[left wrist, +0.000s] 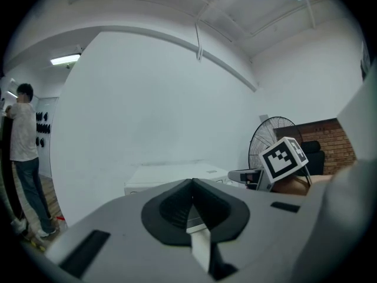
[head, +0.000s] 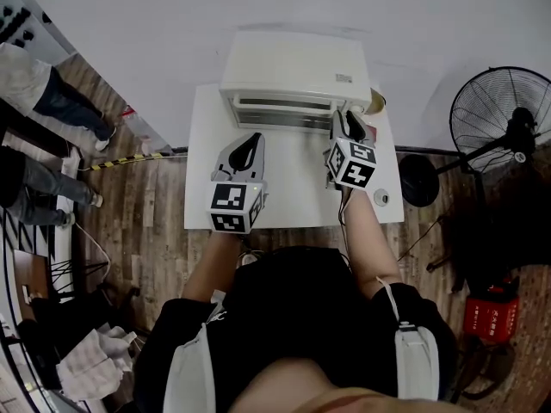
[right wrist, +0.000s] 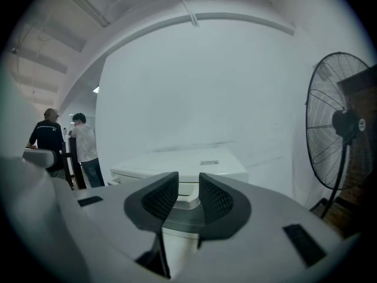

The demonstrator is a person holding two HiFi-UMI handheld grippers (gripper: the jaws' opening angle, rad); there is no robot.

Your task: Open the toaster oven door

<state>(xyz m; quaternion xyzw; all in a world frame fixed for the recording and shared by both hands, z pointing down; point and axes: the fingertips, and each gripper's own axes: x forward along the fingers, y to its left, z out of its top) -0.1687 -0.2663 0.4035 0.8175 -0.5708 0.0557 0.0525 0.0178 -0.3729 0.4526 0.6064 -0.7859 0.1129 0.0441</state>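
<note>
White table [head: 202, 144], toaster oven [head: 293, 63] at back; right gripper [right wrist: 188, 192] jaws apart

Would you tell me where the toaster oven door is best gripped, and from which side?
Probably the handle bar across the toaster oven door, approached from the front, the person's side: it runs level along the front face, and the oven backs onto the wall. The open right gripper is near its right end.

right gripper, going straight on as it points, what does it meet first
Most likely the toaster oven, whose front shows just ahead of the open right gripper; depth is unclear.
</note>
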